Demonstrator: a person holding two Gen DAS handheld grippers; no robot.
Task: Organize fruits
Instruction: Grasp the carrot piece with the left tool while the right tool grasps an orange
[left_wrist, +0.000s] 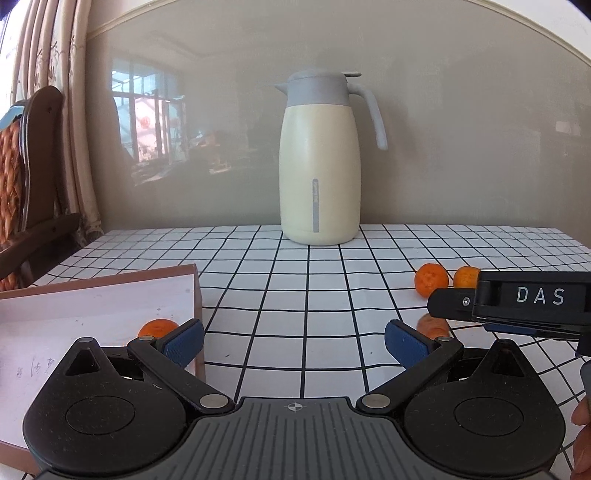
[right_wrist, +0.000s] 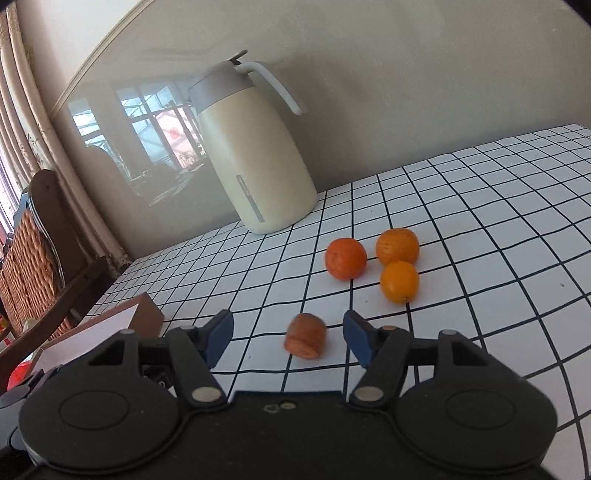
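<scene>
My right gripper (right_wrist: 289, 334) is open, its blue pads standing either side of a small reddish-orange fruit (right_wrist: 306, 336) that lies on the checked tablecloth; neither pad touches it. Beyond it sit two oranges (right_wrist: 345, 258) (right_wrist: 397, 246) and a smaller yellow-orange fruit (right_wrist: 399, 281). My left gripper (left_wrist: 294, 334) is open over bare cloth with nothing between its fingers. Its left finger overlaps the corner of a shallow white box (left_wrist: 92, 306) with a brown rim. One orange fruit (left_wrist: 158, 328) lies in that box. The right gripper's black housing marked DAS (left_wrist: 532, 295) reaches in from the right.
A tall cream thermos jug (left_wrist: 320, 173) with a grey lid stands at the back of the table (left_wrist: 295, 280) against the wall. A wooden chair (left_wrist: 33, 192) and curtains are at the left. A hand (left_wrist: 583, 443) shows at the lower right.
</scene>
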